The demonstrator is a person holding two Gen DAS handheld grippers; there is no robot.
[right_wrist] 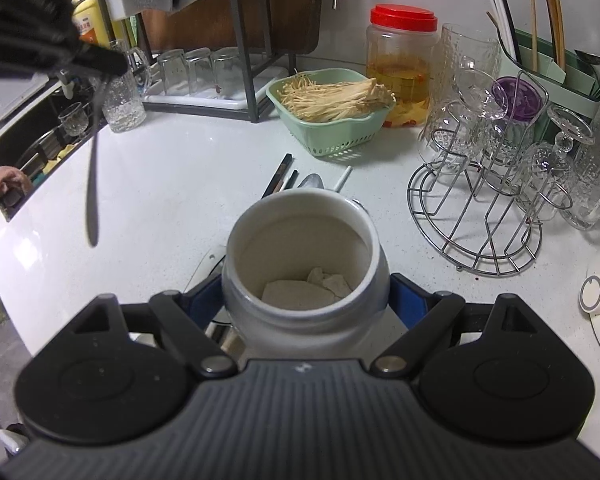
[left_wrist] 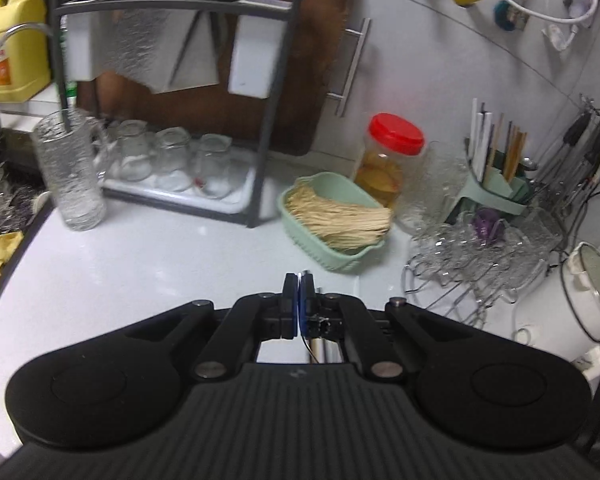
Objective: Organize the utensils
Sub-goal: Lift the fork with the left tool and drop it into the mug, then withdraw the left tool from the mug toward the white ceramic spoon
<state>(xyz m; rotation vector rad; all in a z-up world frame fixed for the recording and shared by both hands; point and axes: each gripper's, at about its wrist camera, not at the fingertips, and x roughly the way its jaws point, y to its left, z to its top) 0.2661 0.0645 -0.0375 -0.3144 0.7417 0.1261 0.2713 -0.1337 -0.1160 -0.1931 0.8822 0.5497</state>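
The right gripper (right_wrist: 305, 300) is clamped around the sides of a white jar (right_wrist: 302, 264), its blue pads pressed to the jar's wall while the jar stands upright with its mouth open and some crumpled paper at the bottom. The left gripper (right_wrist: 100, 62) hangs above and to the left of the jar with its jaws pressed together on the top end of a long thin utensil (right_wrist: 93, 184), which dangles downward with its tip clear of the counter (right_wrist: 172, 184). In the left wrist view the closed jaws pinch a slim metal stem just below the fingertips. Just behind the jar, more loose utensils (right_wrist: 296, 180) lie flat on the counter: dark chopsticks, a spoon and a white stick. The dangling piece is well to the left of the jar's mouth, so it looks due to be carried across and dropped in. Held by one end only, it may swing and strike the rim, or slip from the pinch. A knock could tip the jar if the right grip loosens.
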